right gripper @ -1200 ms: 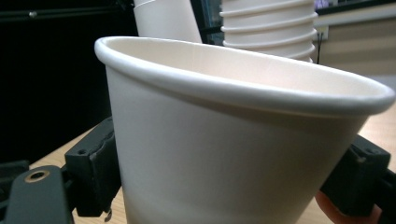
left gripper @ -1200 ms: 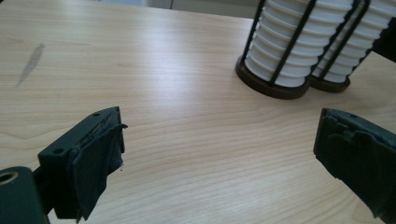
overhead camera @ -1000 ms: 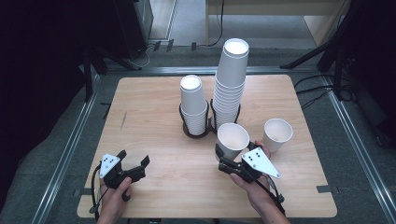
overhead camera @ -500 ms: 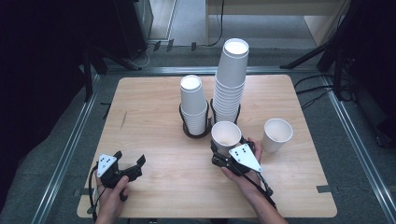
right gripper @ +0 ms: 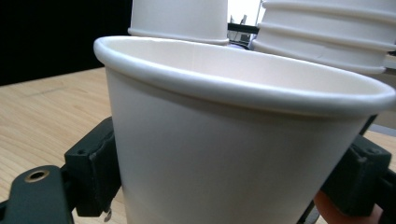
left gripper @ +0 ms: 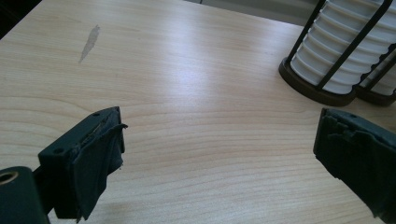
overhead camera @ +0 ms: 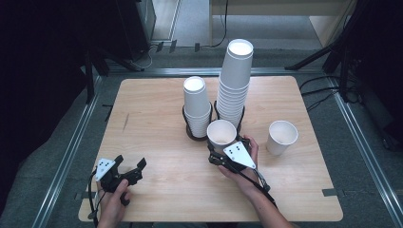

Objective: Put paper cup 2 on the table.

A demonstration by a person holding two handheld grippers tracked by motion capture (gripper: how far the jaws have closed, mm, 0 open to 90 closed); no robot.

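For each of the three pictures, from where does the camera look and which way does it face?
High view: above the table, facing forward and down; both forearms, left gripper, right gripper.
Left gripper view: on that gripper, facing past its open jaws toward the short cup stack.
Right gripper view: behind the held cup.
Shared: high view shows that cup too.

In the right gripper view, the paper cup (right gripper: 233, 140) is hiding its own base below the bottom edge, and its wall is covering most of both jaws. The two cup stacks (right gripper: 322, 32) behind it are running off the top edge. In the left gripper view, the wire holder (left gripper: 322, 93) is being cropped at the right edge.
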